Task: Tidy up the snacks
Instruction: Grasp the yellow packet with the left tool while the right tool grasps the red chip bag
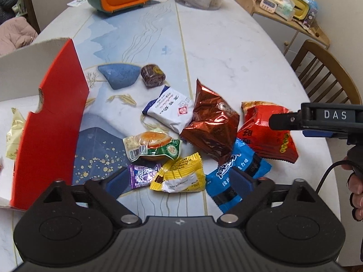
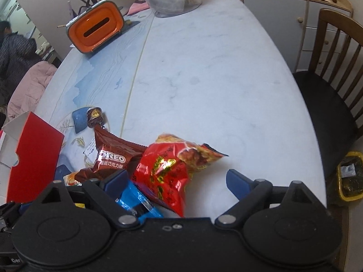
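On the bench (image 1: 226, 45), beside the red box (image 1: 50, 124): snack pile, loose.
Left tongs (image 1: 181, 178): spread apart, over the yellow packet (image 1: 181, 176), gripping nothing.
Right tongs (image 2: 179, 176): wide apart, around the red chip bag (image 2: 168, 170), not clamped.
Oreo pack (image 2: 111, 158): between box and chip bag.
Inside the box: one pale packet (image 1: 14, 131).

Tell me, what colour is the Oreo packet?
The Oreo packet is shiny reddish brown with white lettering, clearest in the right wrist view.
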A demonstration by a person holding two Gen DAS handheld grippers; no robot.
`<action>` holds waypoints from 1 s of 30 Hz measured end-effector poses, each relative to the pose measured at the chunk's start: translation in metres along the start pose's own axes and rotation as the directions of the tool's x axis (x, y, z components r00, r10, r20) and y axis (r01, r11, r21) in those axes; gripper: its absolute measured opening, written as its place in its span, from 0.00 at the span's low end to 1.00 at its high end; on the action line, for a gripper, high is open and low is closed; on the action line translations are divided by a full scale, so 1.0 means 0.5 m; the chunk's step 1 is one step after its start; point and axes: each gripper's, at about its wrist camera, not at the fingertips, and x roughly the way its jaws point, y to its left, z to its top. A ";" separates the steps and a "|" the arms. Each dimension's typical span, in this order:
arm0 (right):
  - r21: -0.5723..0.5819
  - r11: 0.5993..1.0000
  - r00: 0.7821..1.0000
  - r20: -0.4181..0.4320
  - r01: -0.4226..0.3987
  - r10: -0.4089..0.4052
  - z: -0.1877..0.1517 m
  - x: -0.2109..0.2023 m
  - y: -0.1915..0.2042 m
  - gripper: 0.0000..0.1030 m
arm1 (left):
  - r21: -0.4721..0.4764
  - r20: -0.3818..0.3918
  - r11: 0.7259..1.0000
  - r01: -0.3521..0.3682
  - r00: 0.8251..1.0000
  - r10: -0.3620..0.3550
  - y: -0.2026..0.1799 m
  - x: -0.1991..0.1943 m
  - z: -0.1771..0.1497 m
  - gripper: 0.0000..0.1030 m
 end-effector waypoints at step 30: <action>-0.027 0.998 0.999 -0.008 -0.052 0.052 -0.008 0.031 0.005 0.44 | -0.090 -0.078 0.995 0.041 0.996 -0.048 0.026 0.057 -0.003 0.30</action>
